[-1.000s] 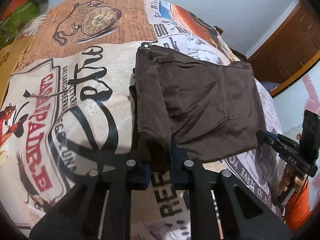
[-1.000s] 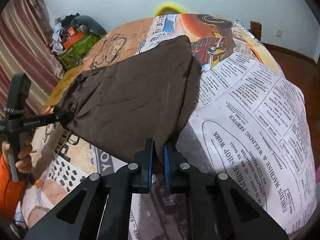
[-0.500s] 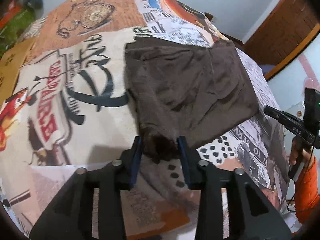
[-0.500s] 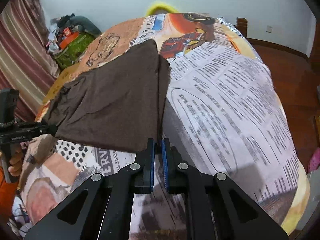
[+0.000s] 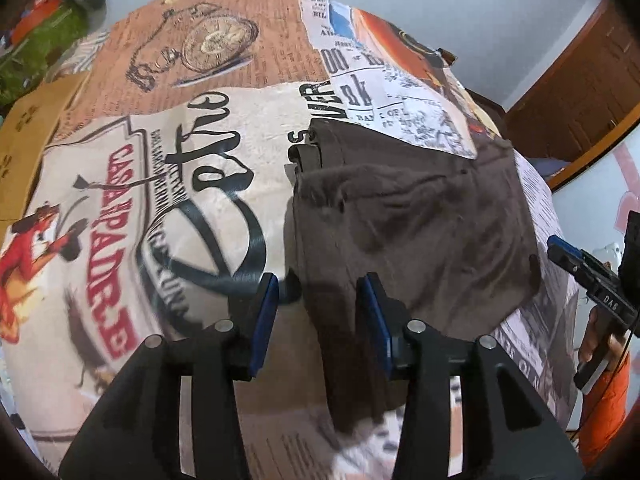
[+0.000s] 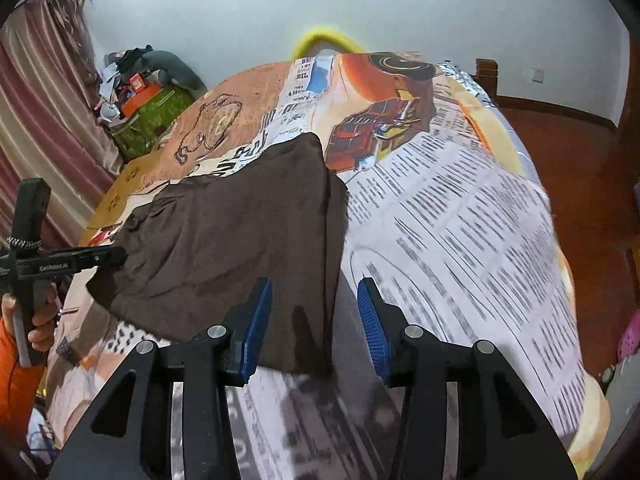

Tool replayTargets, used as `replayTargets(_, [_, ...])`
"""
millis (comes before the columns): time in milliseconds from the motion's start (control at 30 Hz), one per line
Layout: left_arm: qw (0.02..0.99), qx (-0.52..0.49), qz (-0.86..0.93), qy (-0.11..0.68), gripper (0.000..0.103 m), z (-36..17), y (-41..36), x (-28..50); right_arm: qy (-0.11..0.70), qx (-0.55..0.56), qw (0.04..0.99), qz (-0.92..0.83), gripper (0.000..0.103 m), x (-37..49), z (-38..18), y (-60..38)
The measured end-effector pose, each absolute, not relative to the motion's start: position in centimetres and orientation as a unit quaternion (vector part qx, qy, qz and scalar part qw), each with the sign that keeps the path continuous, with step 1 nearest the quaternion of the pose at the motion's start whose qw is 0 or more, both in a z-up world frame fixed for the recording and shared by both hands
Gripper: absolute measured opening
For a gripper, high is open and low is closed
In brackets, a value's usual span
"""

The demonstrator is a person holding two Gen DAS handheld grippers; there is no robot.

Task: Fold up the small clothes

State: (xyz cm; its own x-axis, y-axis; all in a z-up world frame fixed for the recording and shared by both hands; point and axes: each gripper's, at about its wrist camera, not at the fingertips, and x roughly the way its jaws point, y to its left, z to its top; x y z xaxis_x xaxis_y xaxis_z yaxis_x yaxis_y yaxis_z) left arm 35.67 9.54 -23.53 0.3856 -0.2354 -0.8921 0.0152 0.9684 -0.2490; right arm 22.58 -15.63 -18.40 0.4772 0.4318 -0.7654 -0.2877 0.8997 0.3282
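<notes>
One brown garment [image 5: 416,216], folded, long axis lower left to upper right on bed [image 5: 160,200]. Two claws: left claw [image 5: 322,320] and right claw [image 6: 316,324] opening, garment corners between pads, unpinched.

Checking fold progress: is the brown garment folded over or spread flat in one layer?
Folded. The brown fabric garment lies doubled on the printed bedcover; a lower layer peeks out along its edge. Both grippers' jaws are opening, pads off the cloth.
</notes>
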Motion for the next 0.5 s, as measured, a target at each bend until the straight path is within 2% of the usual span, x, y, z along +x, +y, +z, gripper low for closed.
replayTargets(400, [0.834, -0.103, -0.108, 0.531, 0.043, -25.0, 8.0, 39.8, 0.475, 0.089, 0.848, 0.219, 0.041, 26.4, -20.6, -14.5])
replayTargets(500, [0.839, -0.106, -0.108, 0.523, 0.038, -24.9, 8.2, 40.0, 0.472, 0.102, 0.846, 0.227, 0.041, 26.9, -20.9, -14.3])
